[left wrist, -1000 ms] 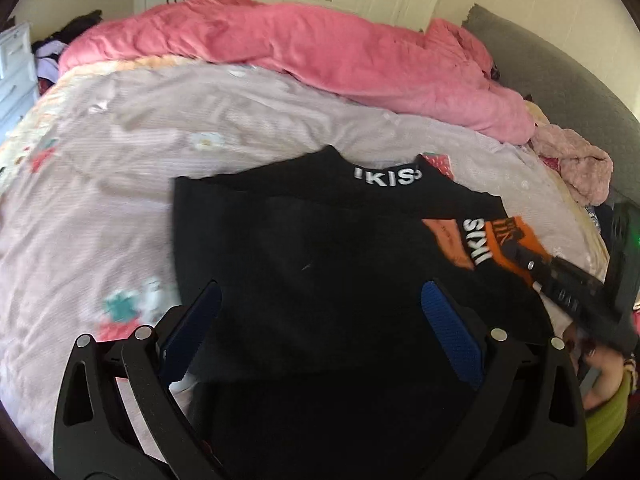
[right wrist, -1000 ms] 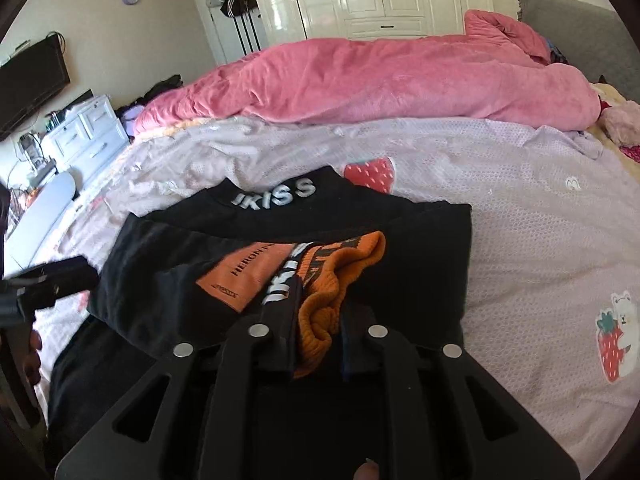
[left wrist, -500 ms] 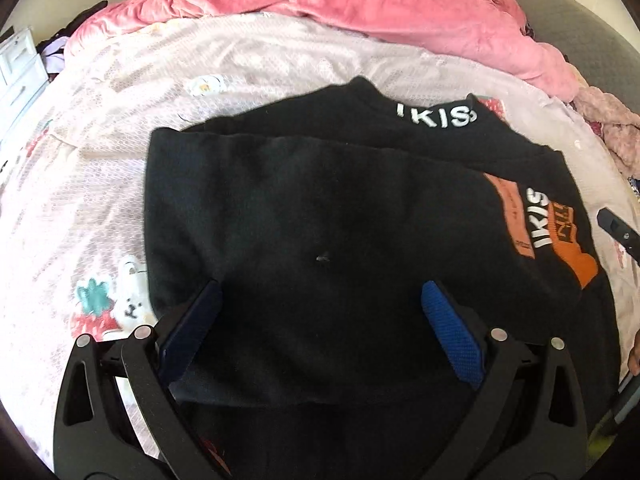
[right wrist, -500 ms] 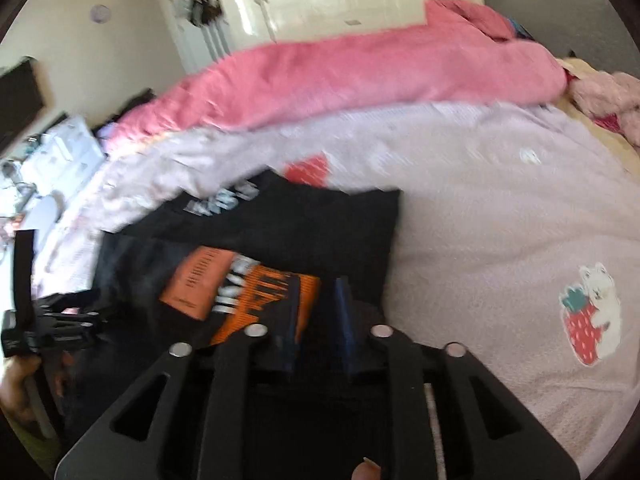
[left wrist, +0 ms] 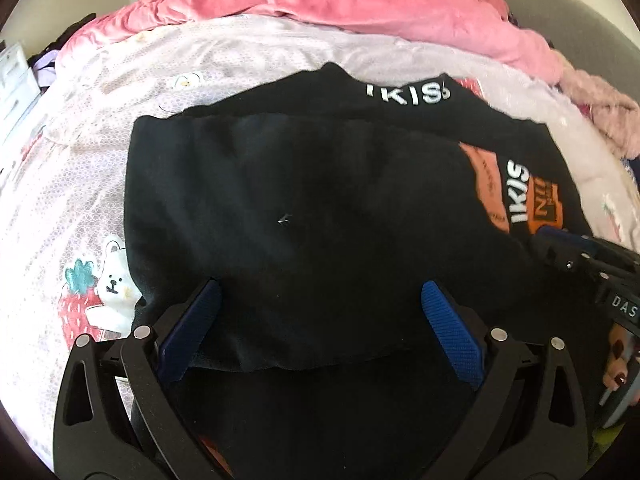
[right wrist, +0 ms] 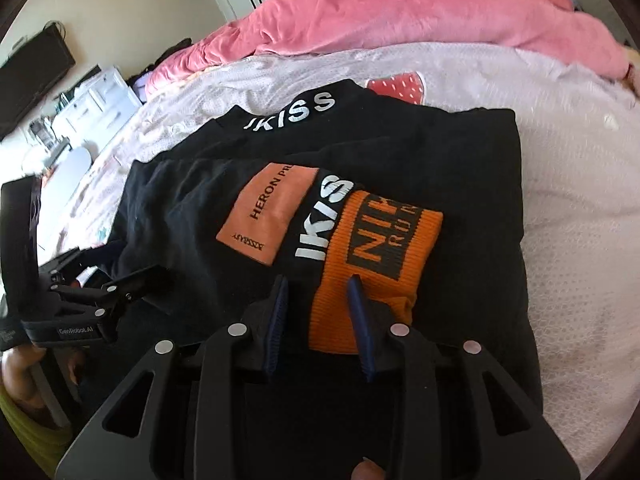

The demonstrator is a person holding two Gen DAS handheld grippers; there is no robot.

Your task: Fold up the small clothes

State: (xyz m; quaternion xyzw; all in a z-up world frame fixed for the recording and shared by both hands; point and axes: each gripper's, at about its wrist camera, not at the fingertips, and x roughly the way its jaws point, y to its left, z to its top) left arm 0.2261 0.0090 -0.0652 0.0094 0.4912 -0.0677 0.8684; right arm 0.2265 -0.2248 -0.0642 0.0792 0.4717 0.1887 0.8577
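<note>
Partly hidden black top (left wrist: 304, 208) underneath tools.

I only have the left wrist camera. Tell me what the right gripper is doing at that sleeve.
Observer: The right gripper has its fingers narrowly parted at the near edge of the orange cuff. I cannot tell whether it pinches the fabric.
Operator: Report how the cuff lies.
Observer: It lies flat on the folded black top, with the sleeve across the body. Beside it is an orange patch that reads HERON.
</note>
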